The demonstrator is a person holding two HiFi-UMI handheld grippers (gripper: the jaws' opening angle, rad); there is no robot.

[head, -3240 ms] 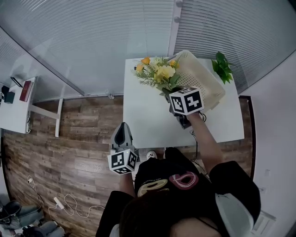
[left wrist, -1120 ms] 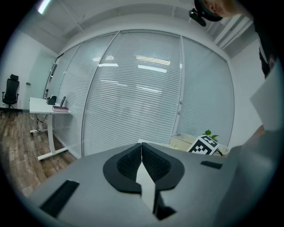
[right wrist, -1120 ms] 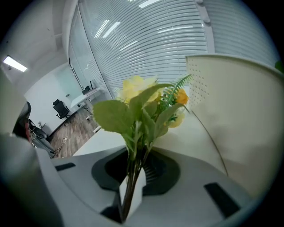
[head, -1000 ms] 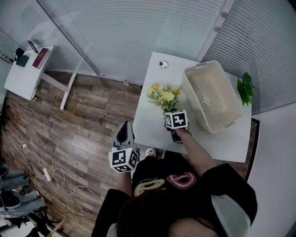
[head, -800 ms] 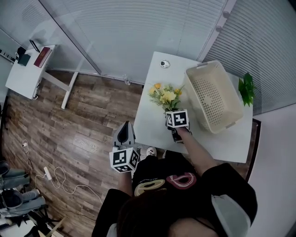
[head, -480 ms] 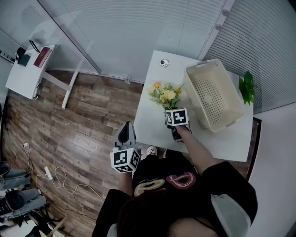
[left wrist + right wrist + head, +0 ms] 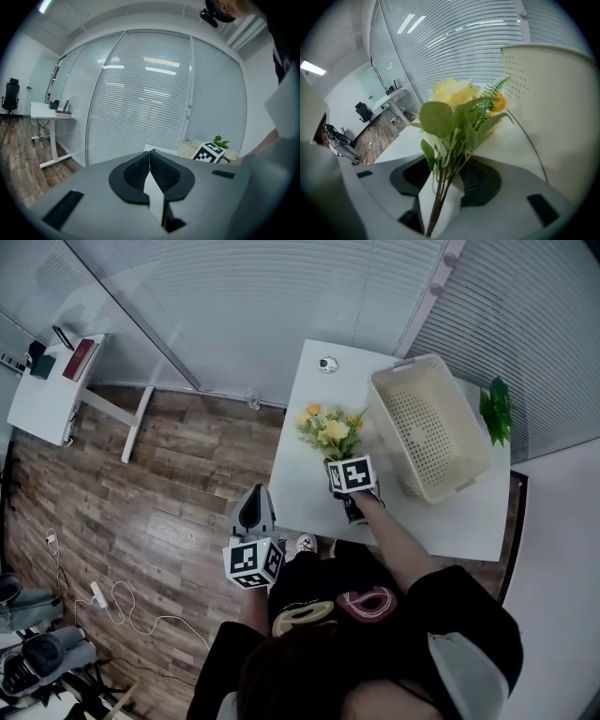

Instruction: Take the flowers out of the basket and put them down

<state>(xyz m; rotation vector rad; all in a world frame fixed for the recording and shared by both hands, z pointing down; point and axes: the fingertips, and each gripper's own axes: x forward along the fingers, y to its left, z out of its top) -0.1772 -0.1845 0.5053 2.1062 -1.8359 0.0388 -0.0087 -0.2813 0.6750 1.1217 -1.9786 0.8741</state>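
Note:
A bunch of yellow and orange flowers (image 7: 330, 430) with green leaves lies on the white table (image 7: 305, 486), left of the empty cream basket (image 7: 424, 427). My right gripper (image 7: 339, 459) is at the stem end, and its jaws are opening. In the right gripper view the stems (image 7: 440, 197) run through the gap between the pads, with white table showing beside them, and the flowers (image 7: 454, 110) spread out ahead, the basket wall (image 7: 562, 117) to the right. My left gripper (image 7: 253, 501) hangs over the floor beside the table, shut and empty (image 7: 150, 155).
A green plant (image 7: 495, 409) stands at the table's far right edge, behind the basket. A small round object (image 7: 326, 364) sits at the far left corner. A side desk (image 7: 56, 390) stands at the far left, cables (image 7: 112, 615) lie on the wood floor, and blinds line the wall.
The right gripper has carried the flowers from the basket's edge to the table left of it. In the last second it barely moved. The left gripper stayed where it was.

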